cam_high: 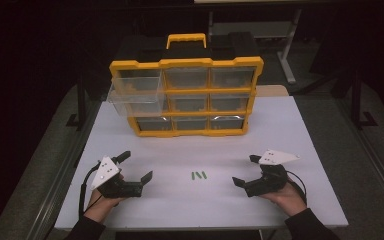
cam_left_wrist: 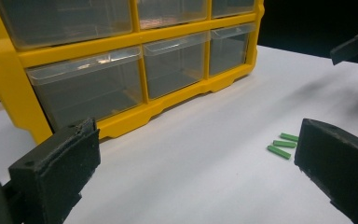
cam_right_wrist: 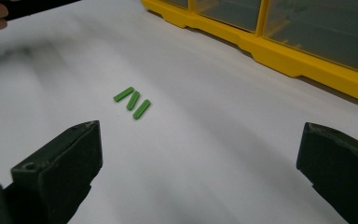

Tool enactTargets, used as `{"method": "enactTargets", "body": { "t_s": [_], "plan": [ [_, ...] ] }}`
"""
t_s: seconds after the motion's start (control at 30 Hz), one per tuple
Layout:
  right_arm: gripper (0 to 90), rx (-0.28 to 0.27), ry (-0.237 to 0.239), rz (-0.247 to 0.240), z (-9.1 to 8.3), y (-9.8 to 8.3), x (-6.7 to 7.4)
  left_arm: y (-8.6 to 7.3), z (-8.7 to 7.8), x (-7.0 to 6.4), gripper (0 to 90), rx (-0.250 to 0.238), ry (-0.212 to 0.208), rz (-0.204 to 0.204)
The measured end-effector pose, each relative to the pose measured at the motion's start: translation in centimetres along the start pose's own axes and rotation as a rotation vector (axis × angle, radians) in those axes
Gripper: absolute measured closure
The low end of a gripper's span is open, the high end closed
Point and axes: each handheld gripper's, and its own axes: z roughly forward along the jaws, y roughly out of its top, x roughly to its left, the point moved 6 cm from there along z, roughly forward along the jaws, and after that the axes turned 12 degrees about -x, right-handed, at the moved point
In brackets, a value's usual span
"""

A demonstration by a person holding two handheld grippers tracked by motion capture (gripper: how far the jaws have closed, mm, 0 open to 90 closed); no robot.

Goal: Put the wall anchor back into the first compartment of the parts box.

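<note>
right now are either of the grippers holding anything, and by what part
Nothing is held. The left gripper and the right gripper both have their jaws wide open over the white table, and the three green sticks lie untouched between them.

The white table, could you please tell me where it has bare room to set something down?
The white table is bare right of the yellow drawer cabinet, and between the cabinet's foot and the three small green sticks. The front edge is bare too. It is tighter between the left gripper and right gripper, and at the pulled-out clear drawer.
</note>
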Motion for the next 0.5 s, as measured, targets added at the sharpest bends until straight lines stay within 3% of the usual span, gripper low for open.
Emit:
{"method": "enactTargets", "body": {
  "t_s": [0.27, 0.5],
  "plan": [
    [0.0, 0.029, 0.018, -0.023, 0.8, 1.0, 0.1, 0.0, -0.4, 0.1, 0.0, 0.000, 0.005, 0.003],
    [0.0, 0.054, 0.033, -0.011, 1.7, 2.1, 0.1, 0.0, -0.4, 0.1, 0.0, -0.008, 0.007, -0.006]
  ]
}}
